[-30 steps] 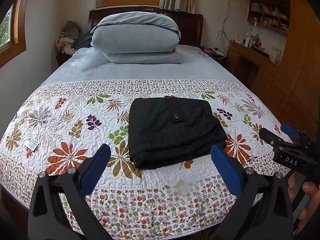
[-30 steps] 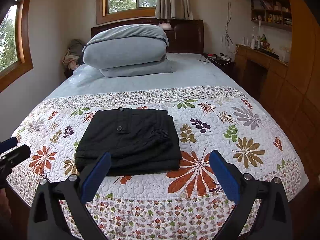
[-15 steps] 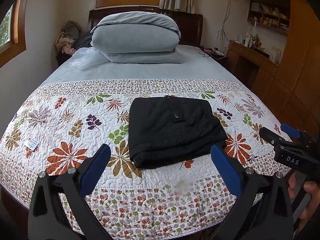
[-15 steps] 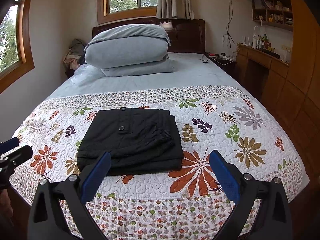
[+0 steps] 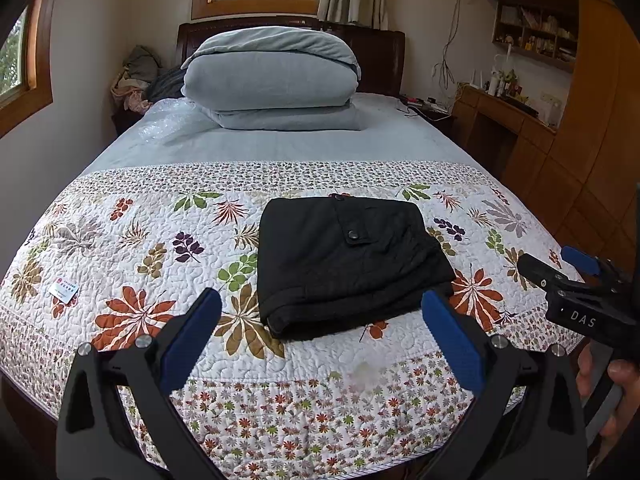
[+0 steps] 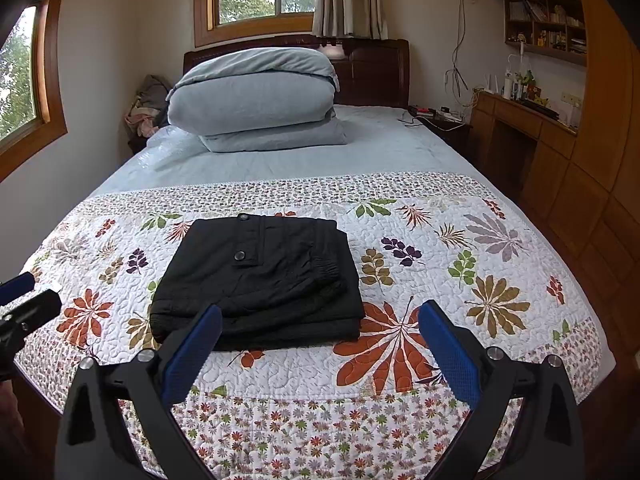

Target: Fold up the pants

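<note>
While your left gripper (image 5: 320, 334) hangs off the near edge of the bed (image 5: 280, 148), its blue pads (image 5: 188, 344) stand wide apart and hold nothing. Your right gripper (image 6: 318, 344) is spread just as wide and is just as empty; it also shows at the right edge of the left view, with your hand (image 5: 612, 396) below it. Between and beyond both grippers, the pants (image 5: 348, 264) lie folded into a compact black rectangle on the floral quilt (image 5: 132, 264), near the bed's foot and roughly at its middle. Neither gripper touches them. One buttoned pocket flap faces up, and layered folded edges show along the near side. At the far end, a grey folded duvet (image 6: 256, 100) sits against the headboard (image 6: 372, 68). On the quilt's left side lies a small card (image 5: 64, 291), well apart from the pants.
</note>
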The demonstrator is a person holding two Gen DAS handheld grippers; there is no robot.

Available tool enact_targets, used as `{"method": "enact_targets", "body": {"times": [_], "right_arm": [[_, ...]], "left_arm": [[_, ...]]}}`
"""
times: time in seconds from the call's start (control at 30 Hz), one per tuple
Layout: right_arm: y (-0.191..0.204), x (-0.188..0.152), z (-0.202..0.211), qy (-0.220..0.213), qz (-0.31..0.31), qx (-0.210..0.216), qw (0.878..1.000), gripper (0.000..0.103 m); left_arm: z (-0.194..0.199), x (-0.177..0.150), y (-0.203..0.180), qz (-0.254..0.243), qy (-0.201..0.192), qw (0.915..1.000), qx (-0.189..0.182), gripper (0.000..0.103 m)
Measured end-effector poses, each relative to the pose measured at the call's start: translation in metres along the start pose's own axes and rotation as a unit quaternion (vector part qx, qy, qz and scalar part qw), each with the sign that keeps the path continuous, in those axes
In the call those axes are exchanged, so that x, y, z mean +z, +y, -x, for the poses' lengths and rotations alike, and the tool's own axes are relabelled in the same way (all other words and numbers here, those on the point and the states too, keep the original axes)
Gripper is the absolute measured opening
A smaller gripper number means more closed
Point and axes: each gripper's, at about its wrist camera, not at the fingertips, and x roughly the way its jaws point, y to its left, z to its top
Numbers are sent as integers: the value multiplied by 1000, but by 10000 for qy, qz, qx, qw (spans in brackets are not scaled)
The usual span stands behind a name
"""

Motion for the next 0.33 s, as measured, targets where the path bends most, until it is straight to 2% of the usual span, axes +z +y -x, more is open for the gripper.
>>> {"method": "enact_targets", "body": {"times": [0.33], "right_arm": [[2, 2, 2, -44, -2, 11, 10000, 99]], "left_arm": [[-2, 0, 3, 124, 51, 9999, -48, 100]]}}
